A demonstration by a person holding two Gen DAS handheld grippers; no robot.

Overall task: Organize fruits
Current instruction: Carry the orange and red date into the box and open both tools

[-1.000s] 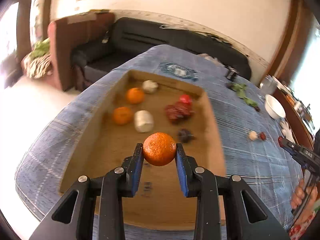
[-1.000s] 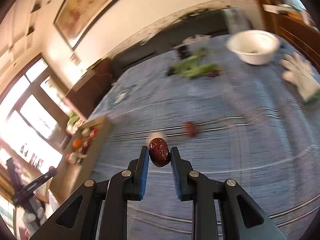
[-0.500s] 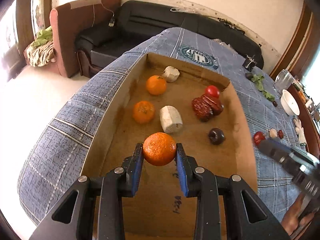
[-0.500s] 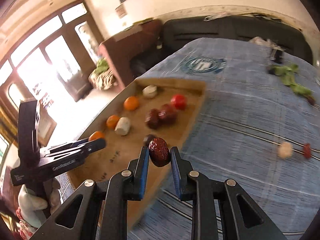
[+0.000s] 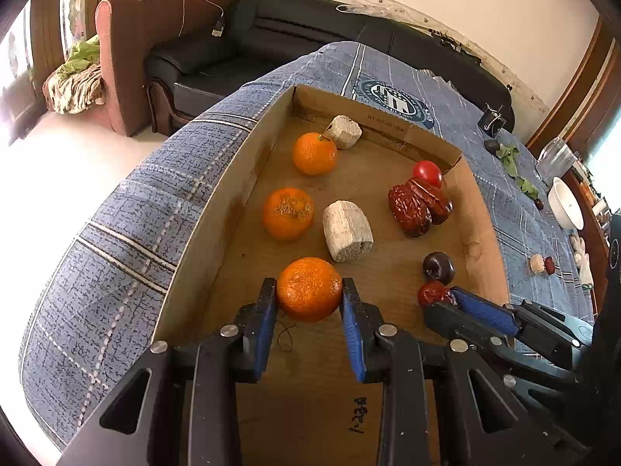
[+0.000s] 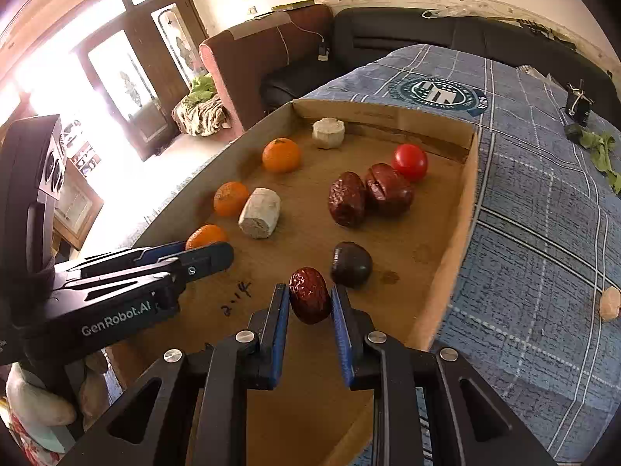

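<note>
My left gripper (image 5: 309,299) is shut on an orange tangerine (image 5: 309,288), held low over the near left part of a shallow cardboard tray (image 5: 248,178). In the right wrist view my right gripper (image 6: 309,303) is shut on a wrinkled red date (image 6: 309,295) above the tray's (image 6: 458,209) near right part, beside a dark plum (image 6: 351,258). Inside the tray lie two more tangerines (image 5: 288,213), two pale root pieces (image 5: 347,231), two red dates (image 5: 419,206) and a red tomato (image 5: 427,173). The right gripper (image 5: 440,297) with its date also shows in the left wrist view.
The tray sits on a blue plaid cloth (image 6: 543,202) over the table. On the cloth to the right lie a pale piece and a small red fruit (image 5: 542,264), green leaves (image 5: 512,161), a white bowl (image 5: 566,204) and a glass jar (image 5: 555,159). A dark sofa (image 5: 271,39) stands behind.
My right gripper swung left from over the bare cloth to above the tray, carrying the date. My left gripper moved forward and lower over the tray with the tangerine still held.
</note>
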